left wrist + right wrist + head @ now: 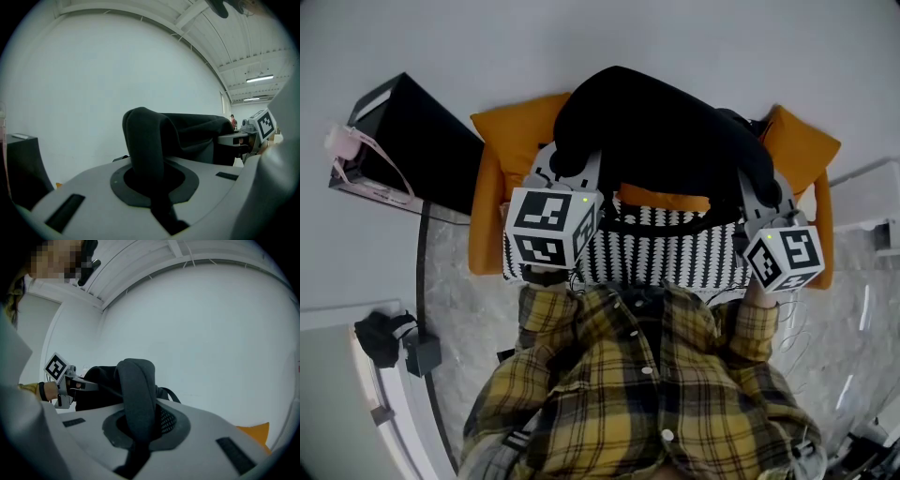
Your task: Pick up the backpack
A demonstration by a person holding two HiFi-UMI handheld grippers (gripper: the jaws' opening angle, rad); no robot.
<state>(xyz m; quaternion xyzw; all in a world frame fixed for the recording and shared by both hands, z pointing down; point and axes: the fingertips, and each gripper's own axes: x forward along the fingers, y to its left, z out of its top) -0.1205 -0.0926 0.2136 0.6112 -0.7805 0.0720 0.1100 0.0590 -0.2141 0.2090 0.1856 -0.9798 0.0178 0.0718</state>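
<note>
The black backpack (661,131) hangs in the air above an orange armchair (508,141), held up by its two shoulder straps. In the head view my left gripper (561,173) is at the pack's left side and my right gripper (764,192) at its right side. In the left gripper view the jaws are shut on a padded black strap (149,140), with the pack's body (199,133) behind it. In the right gripper view the jaws are shut on the other padded strap (137,390), and the left gripper (60,370) shows beyond the pack (98,385).
A black-and-white patterned cushion (675,253) lies on the armchair seat under the pack. A black box (417,141) stands left of the chair with a pink item (345,141) on it. A black cable and adapter (386,337) lie on the floor at the left. A white wall is behind.
</note>
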